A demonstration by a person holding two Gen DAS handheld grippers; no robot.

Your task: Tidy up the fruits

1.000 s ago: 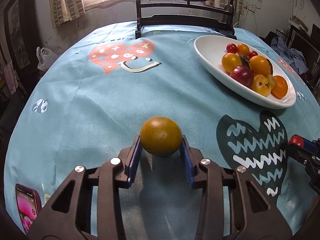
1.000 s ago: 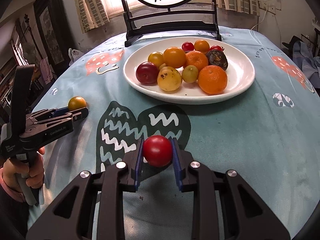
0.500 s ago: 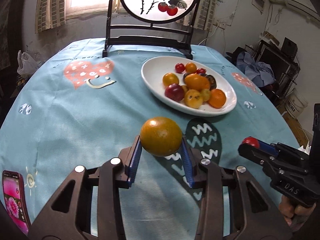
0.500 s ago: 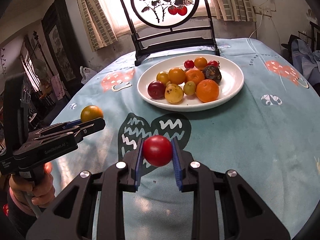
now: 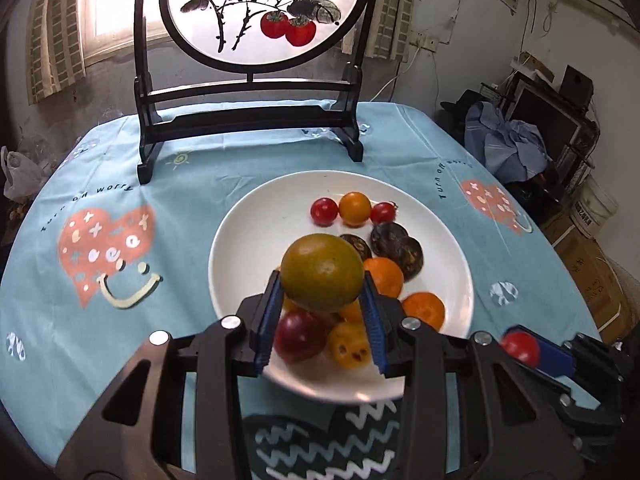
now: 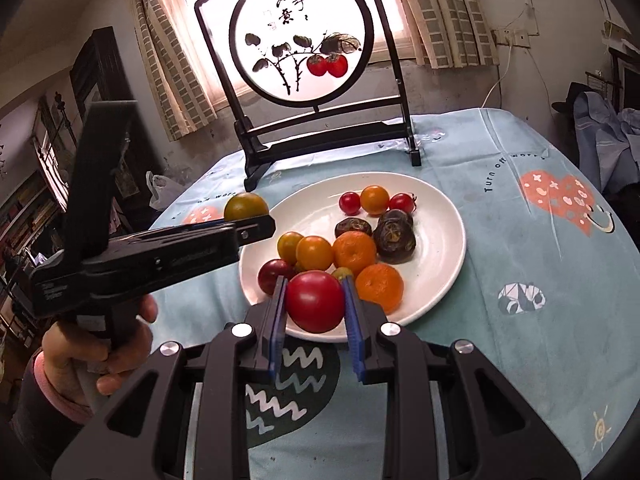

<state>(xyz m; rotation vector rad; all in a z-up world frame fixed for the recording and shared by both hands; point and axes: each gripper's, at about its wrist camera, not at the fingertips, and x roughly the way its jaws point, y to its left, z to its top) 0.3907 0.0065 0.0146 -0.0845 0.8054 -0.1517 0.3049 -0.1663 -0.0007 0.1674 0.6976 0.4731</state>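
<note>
Step in hand: carrying two loose fruits to the white plate (image 6: pixel 448 240) on the tabletop (image 6: pixel 540 360); both are in the air and neither is set down yet.
Left gripper (image 5: pixel 322 316): jaws clenched on the green-orange citrus (image 5: pixel 322 272), blue pads pressing both its sides; it hangs above the near half of the plate, over the fruits heaped there.
Right gripper (image 6: pixel 315 330): jaws drawn close and grasping the red tomato (image 6: pixel 315 301) between its pads, at the plate's near rim and just ahead of the small orange (image 6: pixel 379 285).
Plate contents: cherry tomatoes, oranges, two dark fruits and a plum, crowded to the right and near side; the left part of the plate is bare.
Next move, left: likely shift toward the bare left part, lower until the citrus rests, then release; dropped on the heap, it could roll off.
Next move, right: probably carry the tomato a little further in, past the rim, lower it into a gap and part the jaws gently.
Risk: the two grippers are near each other over one plate, so they could collide if both go down together.
Person: a hand (image 6: pixel 96 344) grips the left tool's handle.
</note>
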